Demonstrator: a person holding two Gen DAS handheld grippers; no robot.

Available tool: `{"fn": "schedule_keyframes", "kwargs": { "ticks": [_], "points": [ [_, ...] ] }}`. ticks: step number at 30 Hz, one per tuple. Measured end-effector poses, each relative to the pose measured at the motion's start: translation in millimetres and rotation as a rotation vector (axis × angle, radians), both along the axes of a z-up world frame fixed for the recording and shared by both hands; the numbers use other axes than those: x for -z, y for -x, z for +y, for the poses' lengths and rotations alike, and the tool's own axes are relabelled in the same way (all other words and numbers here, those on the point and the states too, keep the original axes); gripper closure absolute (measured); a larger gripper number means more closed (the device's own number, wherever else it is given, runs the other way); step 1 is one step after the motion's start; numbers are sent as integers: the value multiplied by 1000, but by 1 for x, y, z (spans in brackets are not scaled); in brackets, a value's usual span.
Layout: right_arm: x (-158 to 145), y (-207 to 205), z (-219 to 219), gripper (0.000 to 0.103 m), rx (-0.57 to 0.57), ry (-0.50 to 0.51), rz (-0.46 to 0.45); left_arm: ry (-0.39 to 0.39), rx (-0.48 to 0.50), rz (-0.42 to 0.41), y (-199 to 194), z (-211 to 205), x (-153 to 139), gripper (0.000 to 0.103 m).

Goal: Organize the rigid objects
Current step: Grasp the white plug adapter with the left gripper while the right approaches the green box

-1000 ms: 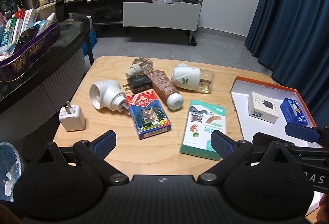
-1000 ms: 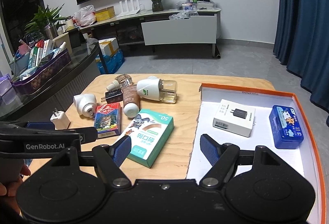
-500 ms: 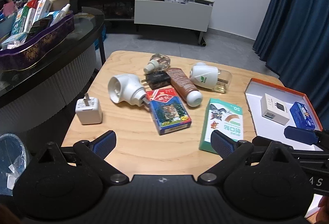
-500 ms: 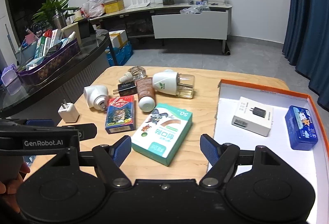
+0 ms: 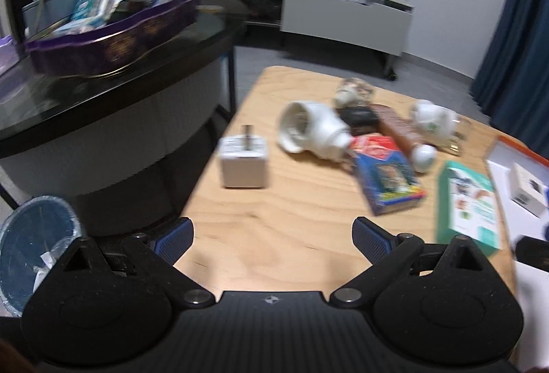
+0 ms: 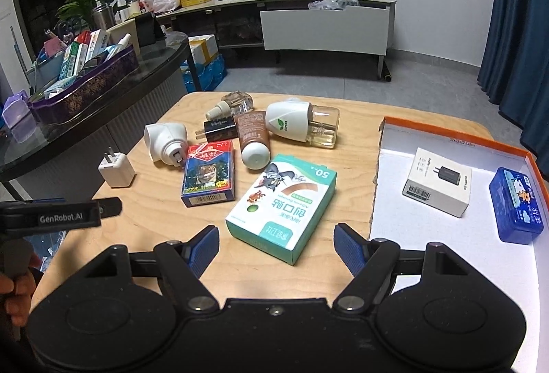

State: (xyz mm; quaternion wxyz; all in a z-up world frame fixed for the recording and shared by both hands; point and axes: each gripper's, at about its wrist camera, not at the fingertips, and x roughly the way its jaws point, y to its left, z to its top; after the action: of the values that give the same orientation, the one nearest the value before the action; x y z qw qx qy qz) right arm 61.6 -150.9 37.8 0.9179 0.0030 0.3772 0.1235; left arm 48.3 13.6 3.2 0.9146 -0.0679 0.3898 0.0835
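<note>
Cardboard, light and stiff: teal plaster box (image 6: pixel 283 206) lying flat just left of orange-rimmed tray (image 6: pixel 456 136); best pinched across long sides. Right gripper (image 6: pixel 276 248) spread wide, empty. Left gripper (image 5: pixel 272 241) likewise apart, view blurred, probably nearing white charger (image 5: pixel 244 162).

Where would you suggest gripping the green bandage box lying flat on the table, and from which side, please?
Grip the green bandage box across its two long side faces, coming down from above with the open right gripper, which is just short of it. It lies flat and slightly skewed, its top is wide, and the table beside both long sides looks bare.
</note>
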Motion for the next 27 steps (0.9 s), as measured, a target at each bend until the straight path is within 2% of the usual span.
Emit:
{"fn": "schedule_keyframes", "kwargs": {
  "ticks": [10,13,18,19,22,27],
  "points": [
    [5,-4,1,15,4,-8,6,-92,-43,-62,-39,20,14,1],
    [9,-7,-1,15,13,-4,16,-118,-48,-76,-46,19,20,10],
    [14,-12,-2,16,26,-19,27,-93,-11,-56,-49,22,29,56],
    [15,-13,-2,16,27,-27,31,-97,4,-61,-48,21,29,60],
    [20,-17,1,16,28,-43,49,-59,38,-61,-43,18,26,61],
    [28,-25,5,16,51,-73,72,-38,94,-72,-27,6,20,61]
  ]
}}
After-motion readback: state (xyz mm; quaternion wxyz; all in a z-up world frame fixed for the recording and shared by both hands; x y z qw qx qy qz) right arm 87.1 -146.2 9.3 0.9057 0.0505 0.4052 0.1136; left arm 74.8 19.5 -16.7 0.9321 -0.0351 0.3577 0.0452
